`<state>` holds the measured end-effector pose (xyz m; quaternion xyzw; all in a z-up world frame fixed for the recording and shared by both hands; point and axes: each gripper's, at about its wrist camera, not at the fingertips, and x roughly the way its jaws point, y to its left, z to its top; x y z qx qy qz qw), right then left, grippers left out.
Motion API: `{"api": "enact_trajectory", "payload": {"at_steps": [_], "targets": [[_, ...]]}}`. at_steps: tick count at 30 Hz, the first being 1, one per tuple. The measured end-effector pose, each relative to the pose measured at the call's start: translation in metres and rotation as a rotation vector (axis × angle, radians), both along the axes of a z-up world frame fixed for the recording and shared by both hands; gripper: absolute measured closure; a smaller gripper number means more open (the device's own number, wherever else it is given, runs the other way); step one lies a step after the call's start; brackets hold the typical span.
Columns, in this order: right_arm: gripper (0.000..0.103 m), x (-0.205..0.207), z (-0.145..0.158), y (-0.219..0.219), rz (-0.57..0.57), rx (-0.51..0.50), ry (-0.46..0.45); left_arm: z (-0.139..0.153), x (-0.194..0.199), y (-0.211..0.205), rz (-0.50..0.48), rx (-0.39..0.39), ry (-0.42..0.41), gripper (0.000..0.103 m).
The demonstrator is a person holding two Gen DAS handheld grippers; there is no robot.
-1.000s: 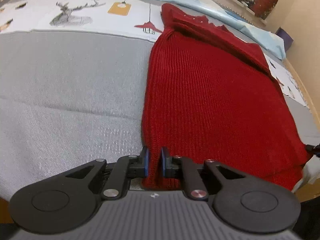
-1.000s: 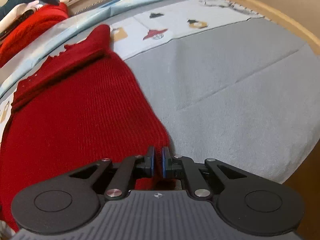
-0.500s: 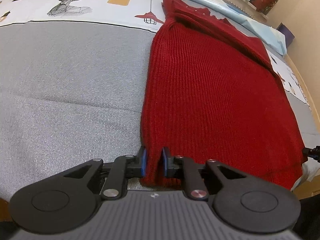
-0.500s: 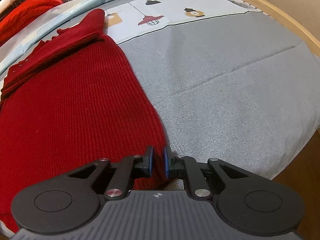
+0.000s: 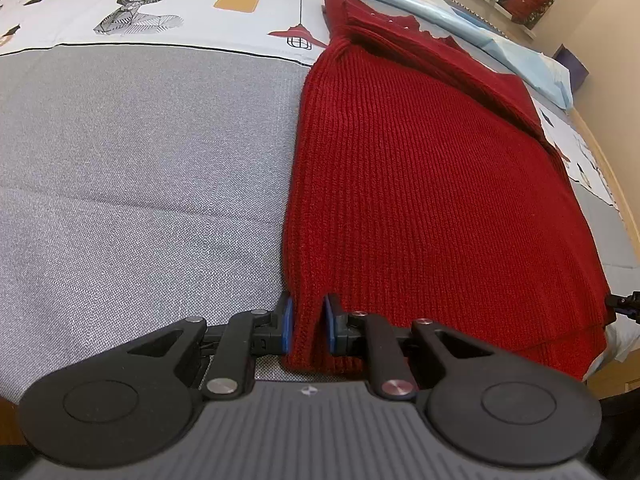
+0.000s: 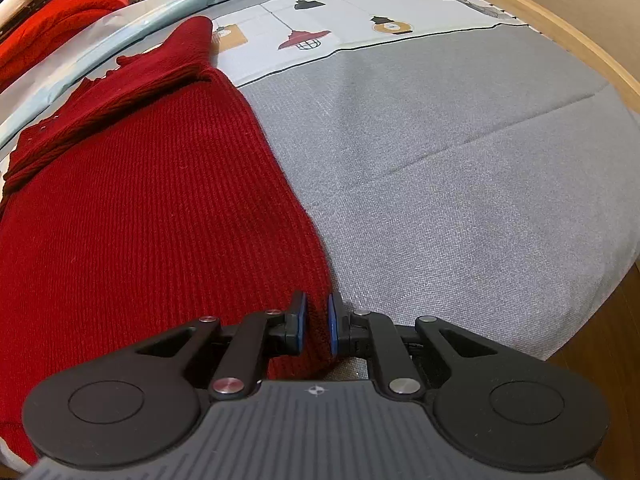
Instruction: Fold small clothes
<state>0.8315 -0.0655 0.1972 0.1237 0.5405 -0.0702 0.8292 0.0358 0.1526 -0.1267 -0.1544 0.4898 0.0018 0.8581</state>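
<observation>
A dark red knitted sweater (image 5: 420, 168) lies flat on the grey bed cover (image 5: 140, 160), sleeves folded in, collar at the far end. My left gripper (image 5: 307, 322) sits at the sweater's near left hem corner, its jaws slightly parted with the hem between the blue pads. In the right wrist view the sweater (image 6: 140, 220) fills the left half. My right gripper (image 6: 316, 322) sits at the near right hem corner, jaws slightly parted with the hem edge between them. The tip of my right gripper shows at the left view's right edge (image 5: 624, 304).
A printed white sheet (image 5: 160, 12) with deer and lamp drawings lies beyond the grey cover. A light blue cloth (image 5: 520, 64) runs along the far edge. Bright red clothes (image 6: 60, 16) are piled at the far left. The wooden bed frame (image 6: 560, 20) curves along the right.
Both grippers' jaws have opened a little around the hem corners. The sweater has settled flat on the cover, and both grippers have come lower and closer to it.
</observation>
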Motion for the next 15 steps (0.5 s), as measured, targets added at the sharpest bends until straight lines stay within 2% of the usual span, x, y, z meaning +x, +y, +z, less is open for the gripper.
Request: {"api": "enact_trajectory", "payload": {"at_steps": [10,15], "targets": [[0.091,-0.0002,0.0004,0.0012,0.005,-0.003,0.002,-0.0001,0.0,-0.0015,0.0,0.002,-0.001,0.087],[0.095,0.0006,0.0004,0.0036,0.012,-0.012,-0.001,0.0001,-0.0001,-0.0023,-0.001,0.005,-0.002,0.087]]}}
